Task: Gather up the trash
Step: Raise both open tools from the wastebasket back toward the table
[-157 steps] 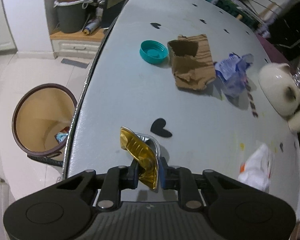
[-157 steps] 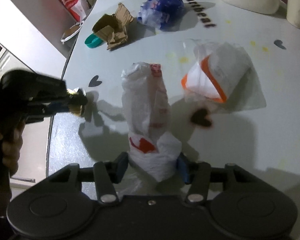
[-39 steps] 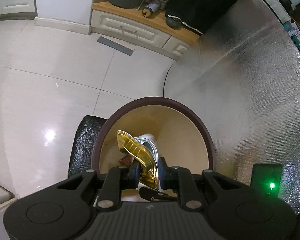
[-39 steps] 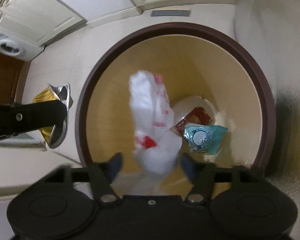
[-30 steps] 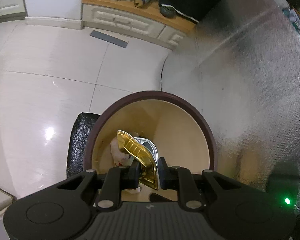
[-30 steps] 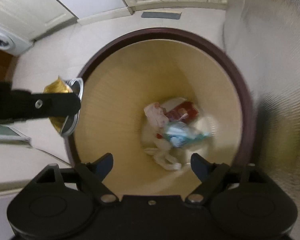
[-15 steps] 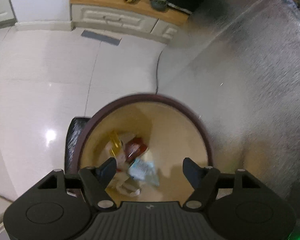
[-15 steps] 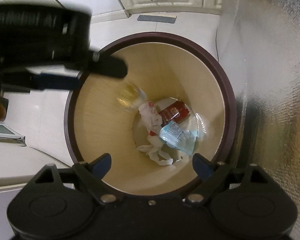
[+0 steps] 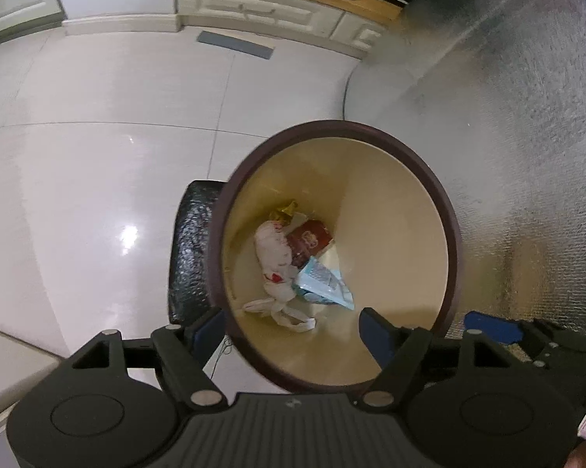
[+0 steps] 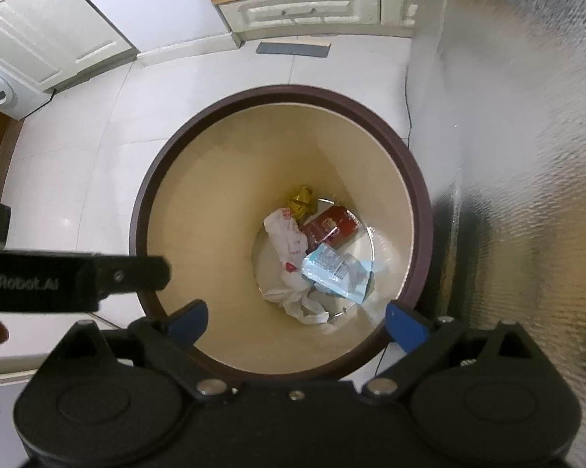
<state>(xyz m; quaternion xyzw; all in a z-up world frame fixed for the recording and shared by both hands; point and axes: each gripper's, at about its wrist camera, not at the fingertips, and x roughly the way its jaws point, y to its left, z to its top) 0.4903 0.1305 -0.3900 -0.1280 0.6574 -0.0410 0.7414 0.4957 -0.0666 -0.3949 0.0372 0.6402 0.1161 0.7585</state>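
Both grippers, left and right, hang spread and empty over the bin; gold foil lies at 12 o'clock among the dropped trash.

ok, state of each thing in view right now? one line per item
left gripper: open, empty, over the bin
right gripper: open, empty, over the bin
trash bin: upright, no lid on it, trash at the bottom
gold foil cup: crumpled, in the bin
white plastic bag: crumpled, in the bin
red wrapper: in the bin, beside the bag
light blue packet: in the bin, partly on the bag
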